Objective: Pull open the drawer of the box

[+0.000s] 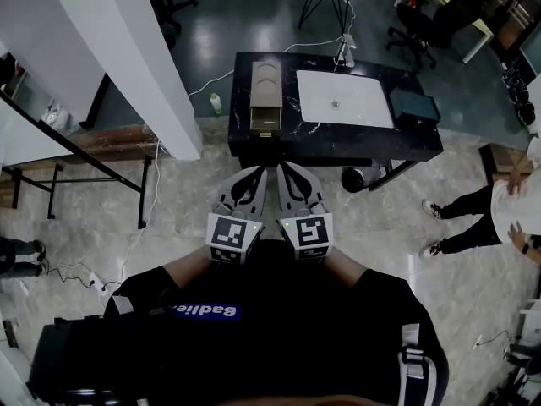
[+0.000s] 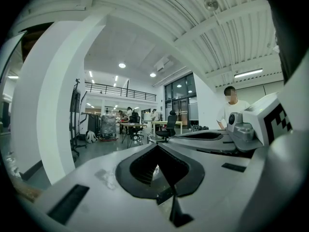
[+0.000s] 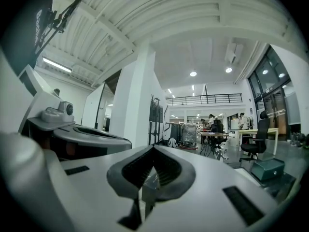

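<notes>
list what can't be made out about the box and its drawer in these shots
Head view: the box is small and far away, so a drawer handle, or whether the drawer is already out, cannot be told.
Left gripper view: the box is not in view. The left gripper, fingers together, fills the lower frame.
Right gripper view: the same, with the right gripper filling the lower frame.

The head view is rather dim and slightly grainy. The white mat (image 1: 363, 100) on the black table (image 1: 423, 142) is the brightest spot, nearly washed out, and the floor (image 1: 254, 24) beyond the table's far edge is dark. Both gripper views are brighter, lit from above by round ceiling lights (image 3: 193, 74) and a strip lamp (image 2: 248, 73). They bend strongly and have black corners. The left gripper (image 2: 157, 148) and the right gripper (image 3: 154, 149), close to the lens, look soft.
</notes>
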Available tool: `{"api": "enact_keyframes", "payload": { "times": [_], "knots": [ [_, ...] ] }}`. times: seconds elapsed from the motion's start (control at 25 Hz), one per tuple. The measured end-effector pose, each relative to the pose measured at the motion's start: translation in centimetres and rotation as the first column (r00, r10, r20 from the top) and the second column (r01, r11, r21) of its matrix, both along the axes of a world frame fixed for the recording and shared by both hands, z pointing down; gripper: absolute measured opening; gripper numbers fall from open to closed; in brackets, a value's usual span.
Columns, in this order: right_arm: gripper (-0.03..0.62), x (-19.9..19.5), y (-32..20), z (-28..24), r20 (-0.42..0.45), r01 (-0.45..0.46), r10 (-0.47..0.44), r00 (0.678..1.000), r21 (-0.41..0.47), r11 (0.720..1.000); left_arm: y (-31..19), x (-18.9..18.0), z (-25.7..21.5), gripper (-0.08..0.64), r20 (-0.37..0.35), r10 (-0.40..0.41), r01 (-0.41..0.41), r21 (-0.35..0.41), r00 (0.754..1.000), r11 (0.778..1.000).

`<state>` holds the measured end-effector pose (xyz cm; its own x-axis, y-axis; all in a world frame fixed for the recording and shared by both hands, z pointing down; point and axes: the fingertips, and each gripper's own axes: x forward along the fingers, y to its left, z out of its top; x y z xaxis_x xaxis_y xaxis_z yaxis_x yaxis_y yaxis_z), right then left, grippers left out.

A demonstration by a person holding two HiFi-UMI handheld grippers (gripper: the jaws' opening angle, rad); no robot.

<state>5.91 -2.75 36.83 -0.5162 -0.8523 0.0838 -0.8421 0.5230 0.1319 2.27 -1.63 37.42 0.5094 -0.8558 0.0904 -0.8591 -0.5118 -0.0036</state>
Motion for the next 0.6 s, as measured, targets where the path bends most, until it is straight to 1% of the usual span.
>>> {"api": "enact_keyframes", "payload": {
  "times": [0.08, 0.2, 0.36, 0.48, 0.6],
  "knots": [
    [0.0, -0.13, 0.13, 0.11, 0.003, 0.003, -0.003, 1.0, -0.008, 1.0, 0.1, -0.17, 0.06, -0.008, 0.009, -0.003, 0.003, -0.007, 1.0, 1.0],
    [0.0, -0.08, 0.11, 0.36, -0.019, 0.007, -0.007, 1.0, -0.005, 1.0, 0.1, -0.02, -0.28, -0.008, -0.013, 0.001, -0.001, 0.01, 1.0, 1.0],
    [0.0, -0.13, 0.0, 0.26, -0.006, 0.008, -0.008, 1.0, -0.005, 1.0, 0.02, 0.08, -0.38, -0.008, -0.019, 0.002, -0.002, 0.015, 1.0, 1.0],
    [0.0, -0.08, 0.02, 0.17, -0.001, 0.003, -0.003, 1.0, -0.01, 1.0, 0.09, 0.08, -0.04, -0.008, -0.012, 0.004, -0.004, -0.001, 1.0, 1.0],
    [0.0, -0.09, -0.01, 0.26, 0.003, 0.005, -0.005, 1.0, -0.014, 1.0, 0.0, 0.18, -0.26, -0.008, -0.017, 0.003, -0.003, 0.012, 1.0, 1.0]
  ]
}}
